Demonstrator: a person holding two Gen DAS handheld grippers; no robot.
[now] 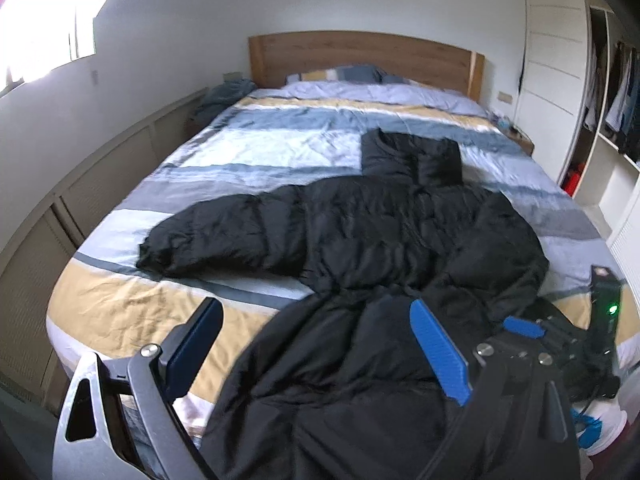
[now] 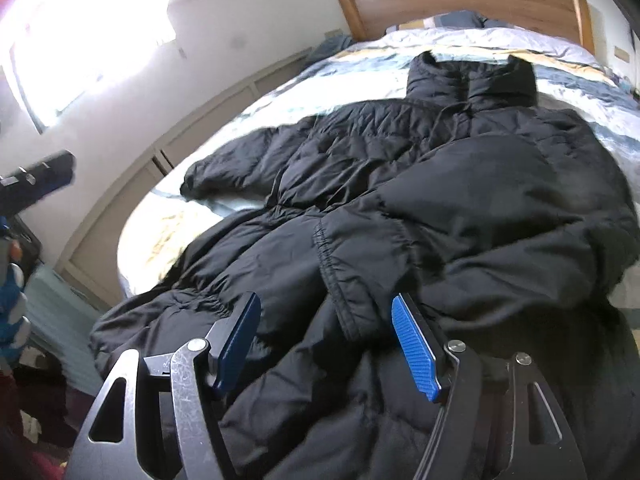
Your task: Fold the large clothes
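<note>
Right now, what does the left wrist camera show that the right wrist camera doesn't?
Only the left view shows the open wardrobe with hanging clothes, and the right gripper low at its right edge. Only the right view shows the folded-in sleeve's cuff up close, and the green bin beside the bed. Both show the black coat spread on the striped bed, one sleeve stretched out, and the wooden headboard.

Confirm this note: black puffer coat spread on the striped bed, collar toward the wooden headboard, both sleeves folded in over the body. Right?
Not quite. One sleeve lies stretched out sideways on the striped bed; only the other sleeve is folded in over the black puffer coat. Both wrist views show it. The collar is toward the wooden headboard.
</note>
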